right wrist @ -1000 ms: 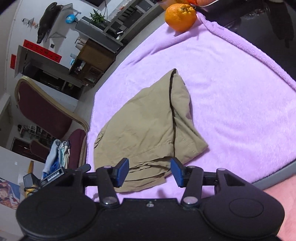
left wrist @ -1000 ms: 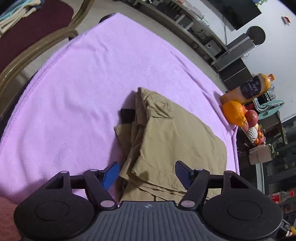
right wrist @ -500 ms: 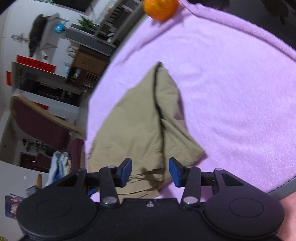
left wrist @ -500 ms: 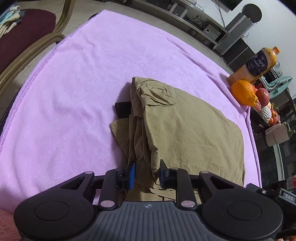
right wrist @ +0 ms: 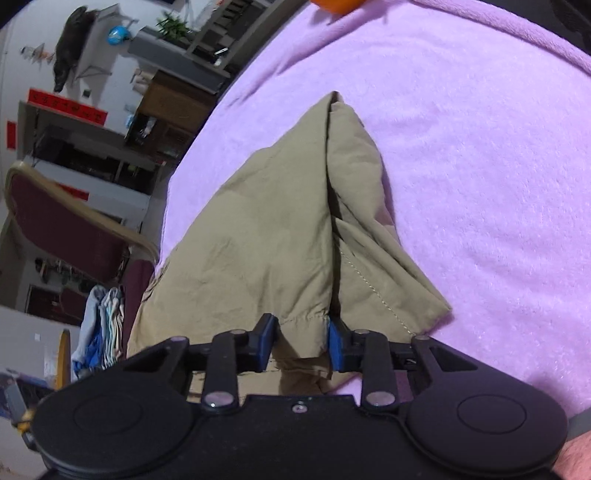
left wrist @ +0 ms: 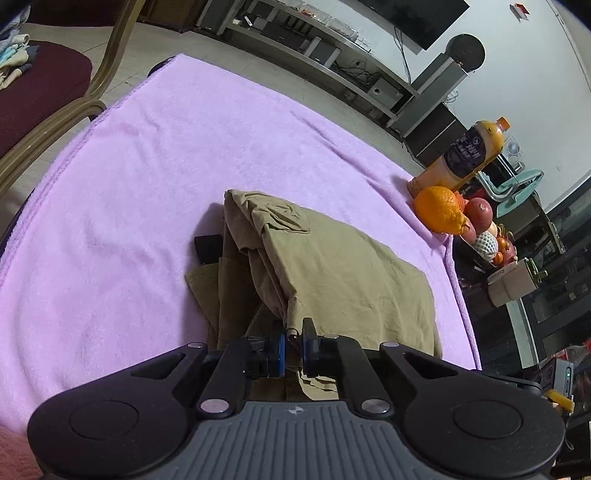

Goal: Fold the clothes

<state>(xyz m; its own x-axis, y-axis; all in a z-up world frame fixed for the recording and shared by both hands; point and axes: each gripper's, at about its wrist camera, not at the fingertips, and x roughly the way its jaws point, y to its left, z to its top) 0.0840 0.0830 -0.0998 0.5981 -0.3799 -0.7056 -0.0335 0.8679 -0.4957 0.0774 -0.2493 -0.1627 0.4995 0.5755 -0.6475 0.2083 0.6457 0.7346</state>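
Note:
A khaki garment (left wrist: pixel 343 266) lies part-folded on a purple blanket (left wrist: pixel 147 177). It also shows in the right wrist view (right wrist: pixel 280 229). My left gripper (left wrist: pixel 293 345) is shut on the garment's near hem and lifts a ridge of cloth. My right gripper (right wrist: pixel 301 343) has its jaws closed in on another stretch of the near hem, with cloth bunched between the blue pads and raised into a peak. A small dark object (left wrist: pixel 208 248) peeks out from under the garment's left edge.
An orange (left wrist: pixel 439 210), an orange juice bottle (left wrist: pixel 465 151) and more fruit (left wrist: pixel 484 229) stand at the blanket's far right edge. A maroon chair (left wrist: pixel 40 92) stands to the left. The blanket's right edge (right wrist: pixel 517 29) drops off to dark floor.
Both grippers closed on the garment's near hem; the left shut first, the right followed. The cloth has risen into ridges in front of each gripper.

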